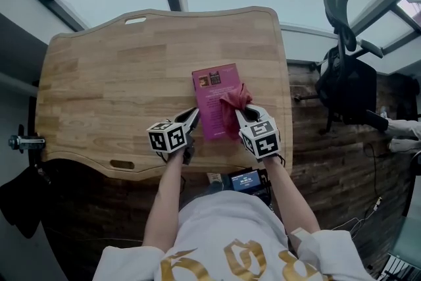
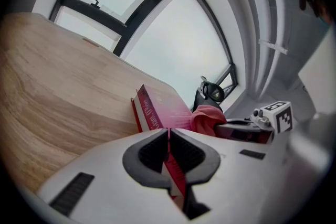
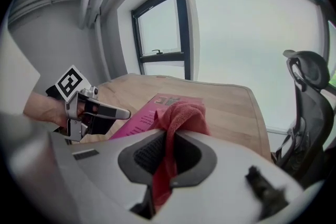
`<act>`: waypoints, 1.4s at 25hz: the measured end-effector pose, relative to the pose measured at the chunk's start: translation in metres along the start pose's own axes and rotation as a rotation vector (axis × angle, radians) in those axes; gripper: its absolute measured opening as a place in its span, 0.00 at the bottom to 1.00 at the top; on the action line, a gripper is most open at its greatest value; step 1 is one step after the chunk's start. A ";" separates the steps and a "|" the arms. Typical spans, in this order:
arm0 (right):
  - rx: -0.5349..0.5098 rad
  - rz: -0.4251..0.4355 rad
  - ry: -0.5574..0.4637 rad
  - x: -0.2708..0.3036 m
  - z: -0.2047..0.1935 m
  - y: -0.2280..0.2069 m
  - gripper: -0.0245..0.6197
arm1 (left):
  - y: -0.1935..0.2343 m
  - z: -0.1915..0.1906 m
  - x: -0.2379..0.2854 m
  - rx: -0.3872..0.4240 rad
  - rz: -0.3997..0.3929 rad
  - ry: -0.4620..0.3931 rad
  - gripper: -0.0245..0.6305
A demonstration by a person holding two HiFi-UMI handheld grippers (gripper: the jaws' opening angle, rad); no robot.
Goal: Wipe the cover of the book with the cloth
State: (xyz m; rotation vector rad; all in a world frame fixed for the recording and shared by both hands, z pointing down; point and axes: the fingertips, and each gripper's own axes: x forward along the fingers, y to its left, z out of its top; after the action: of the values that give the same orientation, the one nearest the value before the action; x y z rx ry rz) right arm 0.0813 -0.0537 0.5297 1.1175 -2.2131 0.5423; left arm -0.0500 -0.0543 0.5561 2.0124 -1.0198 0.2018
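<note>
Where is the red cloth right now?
In the head view, the red fabric cloth is pinched in the right gripper, bunched on the right side of the pink rectangular book near the wooden table's front edge.

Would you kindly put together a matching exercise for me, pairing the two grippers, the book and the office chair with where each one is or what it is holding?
Column one:
1. left gripper
2. right gripper
3. book
4. office chair

Column two:
A. stands on the floor past the right edge of the table
B. shut on the red cloth
C. lies on the wooden table
D. shut on the book's near edge

Pairs: 1-D, 2-B, 3-C, 4-A.
</note>
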 end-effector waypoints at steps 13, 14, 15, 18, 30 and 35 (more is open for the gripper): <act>0.105 -0.098 -0.189 -0.046 0.040 -0.003 0.10 | -0.034 0.047 -0.029 0.264 0.086 -0.071 0.07; 0.096 -0.111 -0.205 -0.050 0.044 -0.002 0.10 | -0.038 0.050 -0.031 0.281 0.085 -0.081 0.07; 0.088 -0.123 -0.220 -0.055 0.048 -0.001 0.10 | -0.042 0.052 -0.034 0.297 0.085 -0.091 0.07; 0.051 -0.151 -0.258 -0.069 0.057 0.009 0.10 | -0.053 0.062 -0.046 0.334 0.096 -0.137 0.07; -0.019 -0.182 -0.390 -0.119 0.092 0.036 0.10 | -0.102 0.100 -0.086 0.502 0.170 -0.318 0.06; -0.010 -0.183 -0.418 -0.139 0.094 0.034 0.10 | -0.123 0.108 -0.098 0.567 0.241 -0.381 0.07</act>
State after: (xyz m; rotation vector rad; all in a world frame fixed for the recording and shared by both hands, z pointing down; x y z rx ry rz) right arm 0.0885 -0.0096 0.3642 1.5212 -2.4174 0.2334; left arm -0.0485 -0.0401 0.3662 2.4916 -1.5859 0.2640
